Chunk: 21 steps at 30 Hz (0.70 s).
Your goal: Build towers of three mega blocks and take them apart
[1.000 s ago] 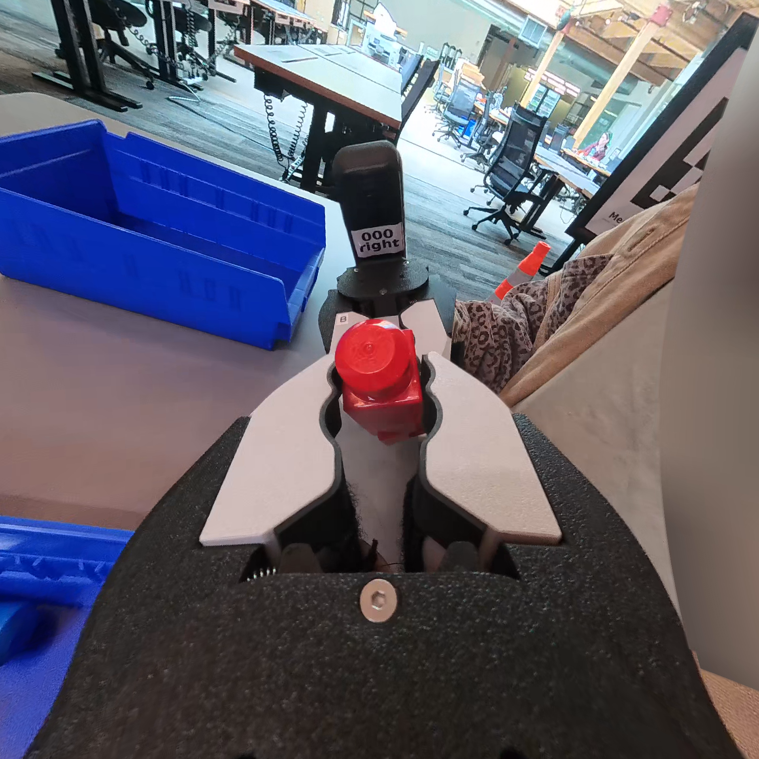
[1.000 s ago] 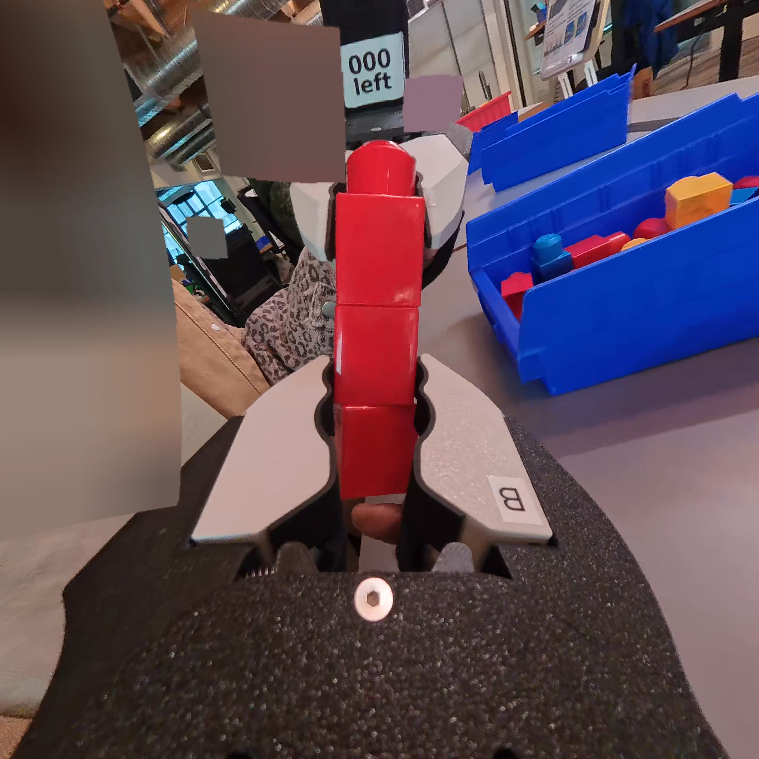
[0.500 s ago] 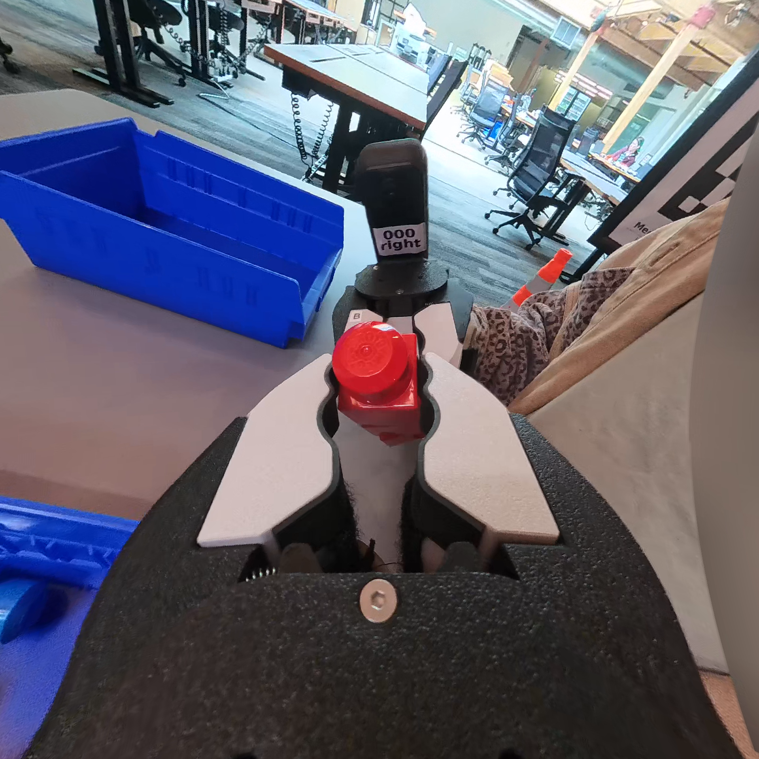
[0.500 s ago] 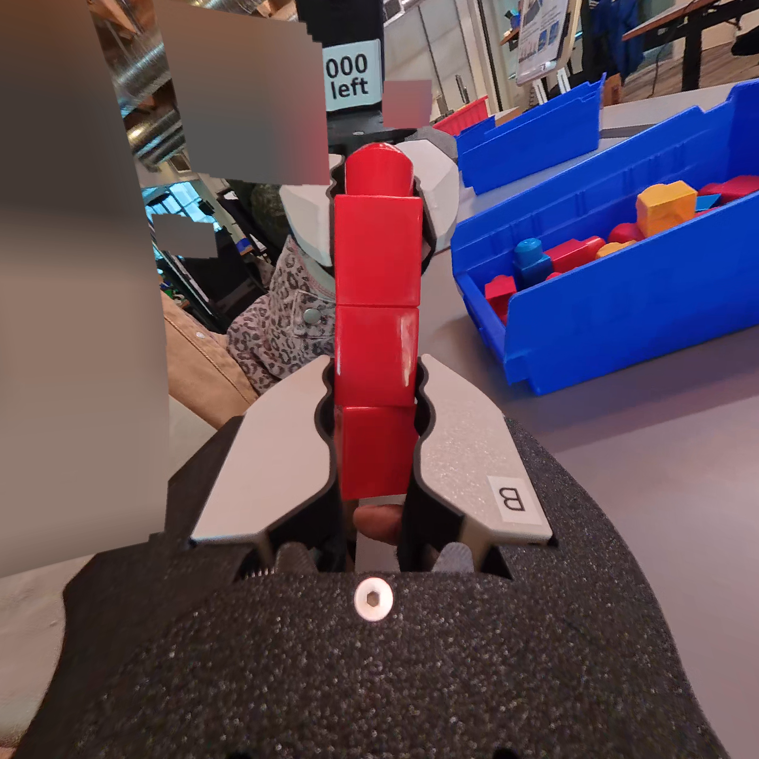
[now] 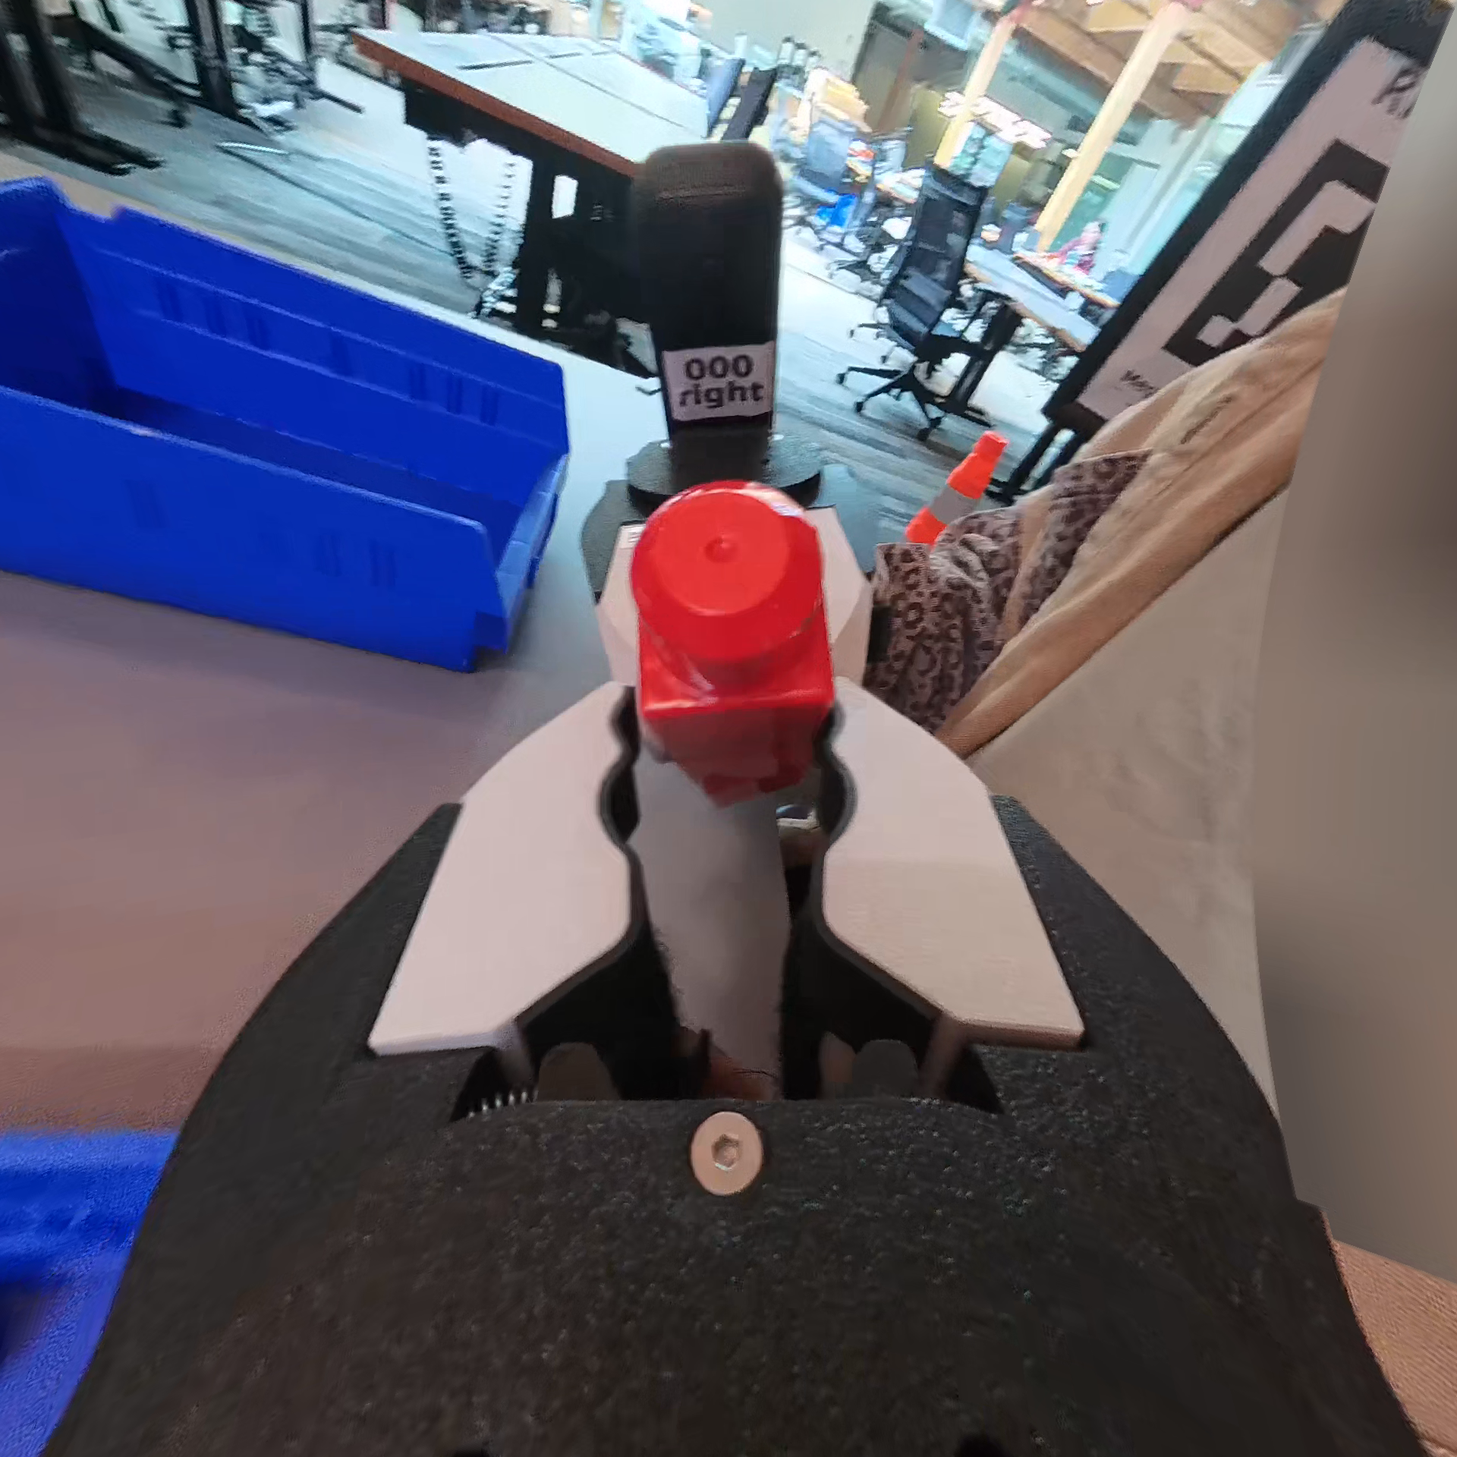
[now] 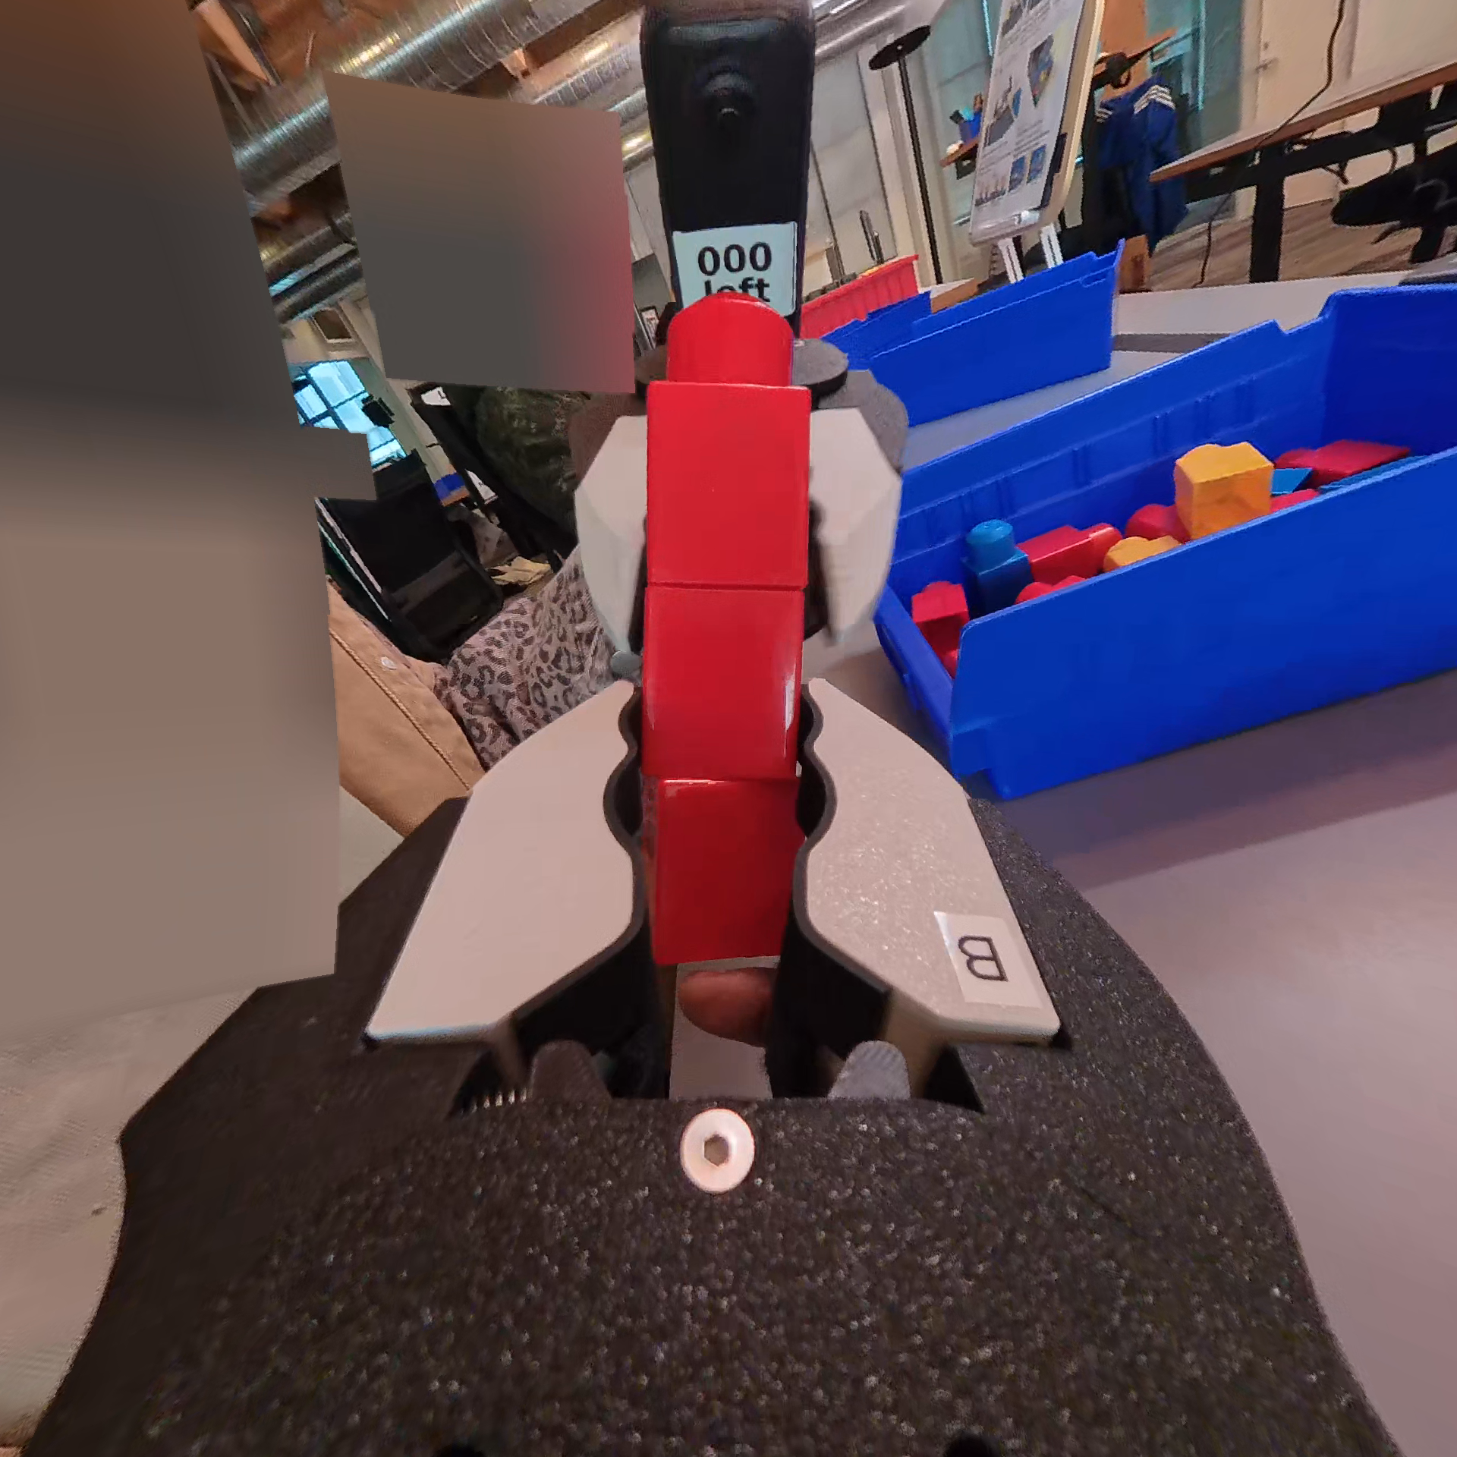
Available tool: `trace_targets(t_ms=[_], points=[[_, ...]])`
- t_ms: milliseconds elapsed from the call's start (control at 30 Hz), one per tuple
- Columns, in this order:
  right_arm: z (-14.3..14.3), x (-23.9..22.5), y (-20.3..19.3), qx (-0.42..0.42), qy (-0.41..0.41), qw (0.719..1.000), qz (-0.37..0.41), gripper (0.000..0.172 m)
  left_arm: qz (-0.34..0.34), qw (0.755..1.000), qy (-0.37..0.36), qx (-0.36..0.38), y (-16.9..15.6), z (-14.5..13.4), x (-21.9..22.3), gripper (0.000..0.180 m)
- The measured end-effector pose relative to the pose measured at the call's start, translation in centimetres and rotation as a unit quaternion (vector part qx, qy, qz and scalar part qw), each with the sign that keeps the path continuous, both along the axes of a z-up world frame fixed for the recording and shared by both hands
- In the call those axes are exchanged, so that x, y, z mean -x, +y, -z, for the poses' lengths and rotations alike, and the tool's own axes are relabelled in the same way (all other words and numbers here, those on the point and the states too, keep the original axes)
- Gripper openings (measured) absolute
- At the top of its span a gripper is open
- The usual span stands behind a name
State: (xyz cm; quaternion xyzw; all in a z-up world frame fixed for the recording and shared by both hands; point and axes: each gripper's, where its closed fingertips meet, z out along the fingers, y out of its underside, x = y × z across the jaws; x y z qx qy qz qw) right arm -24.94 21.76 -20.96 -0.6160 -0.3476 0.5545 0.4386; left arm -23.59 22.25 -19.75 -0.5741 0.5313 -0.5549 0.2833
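A tower of three red blocks stands between my two grippers. My right gripper is shut on the tower's two lower blocks and holds it above the grey table. My left gripper faces it from the other end, its fingers on either side of the top block. Dark gaps show between those pads and the block, so the left gripper is open. In the left wrist view I see the top block's round stud end on, with the right gripper's fingers behind it.
A blue bin with several red, blue and orange blocks stands right of the tower. A second blue bin is behind it. An empty blue bin lies left in the left wrist view. A person's clothing is close beside the grippers.
My left gripper's jaws have spread off the top red block, which now sits at their tips. My right gripper has kept its hold on the tower.
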Motion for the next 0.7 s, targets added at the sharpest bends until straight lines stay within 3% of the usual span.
trace_targets(t_ms=[100, 200, 233, 367, 433, 567, 700], points=[[-0.7, -0.4, 0.4, -0.014, 0.015, 1.0, 0.017, 0.036, 0.004, 1.0, -0.025, 0.005, -0.1, -0.5, -0.5, 0.036], [-2.1, -1.3, 1.3, -0.028, 0.06, 0.996, 0.055, 0.067, -0.05, 0.994, -0.096, 0.01, 1.8, -2.6, 0.0, 0.036], [-2.2, -1.6, 1.6, -0.025, 0.069, 0.995, 0.063, 0.069, -0.068, 0.989, -0.126, 0.027, 2.5, -3.5, 0.3, 0.035], [-2.6, -1.5, 2.0, 0.025, 0.127, 0.99, 0.053, 0.062, -0.075, 0.973, -0.198, 0.093, 3.4, -5.1, 1.1, 0.035], [-2.3, -1.3, 2.1, 0.031, 0.131, 0.99, 0.05, 0.042, -0.073, 0.972, -0.198, 0.1, 3.3, -4.8, 0.5, 0.036], [-2.5, -1.8, 2.2, 0.017, 0.126, 0.99, 0.066, 0.038, -0.083, 0.962, -0.229, 0.124, 3.5, -5.0, -0.3, 0.036], [-2.2, -1.6, 2.2, 0.009, 0.105, 0.992, 0.071, 0.037, -0.075, 0.969, -0.211, 0.105, 2.9, -4.0, -1.4, 0.037]])
